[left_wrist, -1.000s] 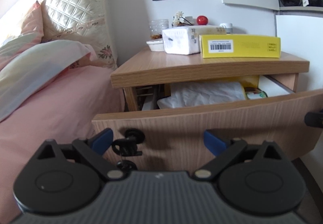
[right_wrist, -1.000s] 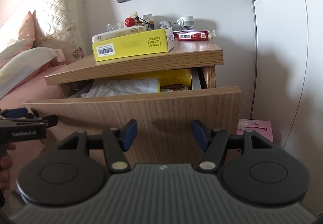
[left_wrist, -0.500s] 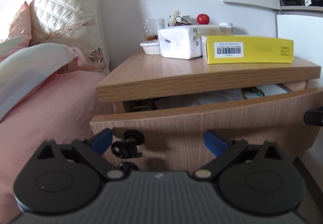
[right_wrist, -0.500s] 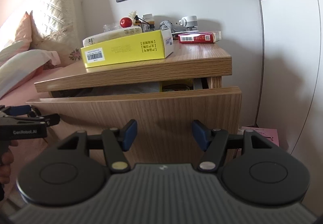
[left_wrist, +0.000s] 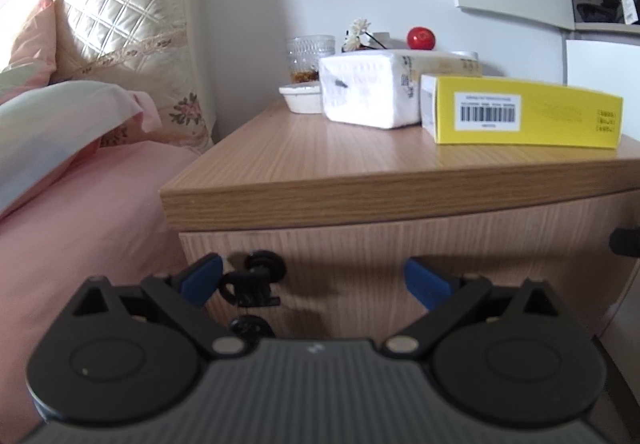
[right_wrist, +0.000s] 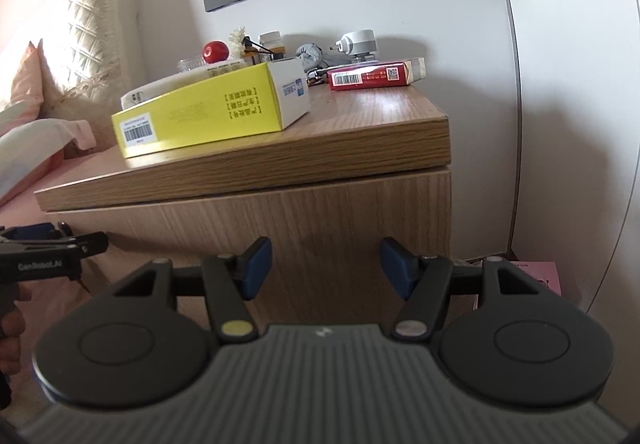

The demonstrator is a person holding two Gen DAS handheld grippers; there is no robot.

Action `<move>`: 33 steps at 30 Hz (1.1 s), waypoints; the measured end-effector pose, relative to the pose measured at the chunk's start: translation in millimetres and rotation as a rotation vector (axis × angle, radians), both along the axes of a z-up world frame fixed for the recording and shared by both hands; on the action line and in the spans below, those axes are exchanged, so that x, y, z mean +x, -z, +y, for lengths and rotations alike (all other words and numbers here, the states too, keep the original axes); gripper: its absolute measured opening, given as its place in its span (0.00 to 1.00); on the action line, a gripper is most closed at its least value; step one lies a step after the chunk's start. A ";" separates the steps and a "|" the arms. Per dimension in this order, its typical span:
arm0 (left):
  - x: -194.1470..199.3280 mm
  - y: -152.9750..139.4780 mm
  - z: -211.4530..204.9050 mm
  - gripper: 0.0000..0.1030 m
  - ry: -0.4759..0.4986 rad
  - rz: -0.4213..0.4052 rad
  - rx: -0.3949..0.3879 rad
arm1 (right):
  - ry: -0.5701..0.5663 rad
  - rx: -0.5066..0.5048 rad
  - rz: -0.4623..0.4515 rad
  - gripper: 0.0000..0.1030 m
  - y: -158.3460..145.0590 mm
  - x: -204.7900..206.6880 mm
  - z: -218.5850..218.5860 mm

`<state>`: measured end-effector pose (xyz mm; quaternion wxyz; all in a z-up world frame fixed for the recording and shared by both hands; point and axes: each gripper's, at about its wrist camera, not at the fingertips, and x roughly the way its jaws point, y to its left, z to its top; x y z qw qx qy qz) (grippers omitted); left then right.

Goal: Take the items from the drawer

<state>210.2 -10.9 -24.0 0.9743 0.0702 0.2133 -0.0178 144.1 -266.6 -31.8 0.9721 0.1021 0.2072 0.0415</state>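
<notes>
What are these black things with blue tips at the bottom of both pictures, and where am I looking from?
They are two hand-held grippers, one in each of a person's hands, each with a camera looking along its fingers. One picture is from the left gripper, the other from the right gripper. Both are open and hold nothing. Both face a wooden nightstand beside a bed; its drawer front looks closed, with keys in its lock. On top lie a yellow box, a tissue pack, a red box and small clutter.
</notes>
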 end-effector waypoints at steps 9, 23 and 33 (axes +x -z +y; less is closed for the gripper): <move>3.9 3.9 -3.8 0.98 -0.013 -0.003 0.024 | 0.009 0.004 0.003 0.72 0.3 12.1 -1.3; -31.3 -11.8 8.6 0.93 -0.036 0.024 -0.070 | -0.007 0.055 0.010 0.71 -1.2 7.2 -7.9; -68.2 -25.6 13.4 0.94 -0.029 0.003 -0.101 | -0.055 0.014 -0.016 0.71 -15.1 -27.1 8.5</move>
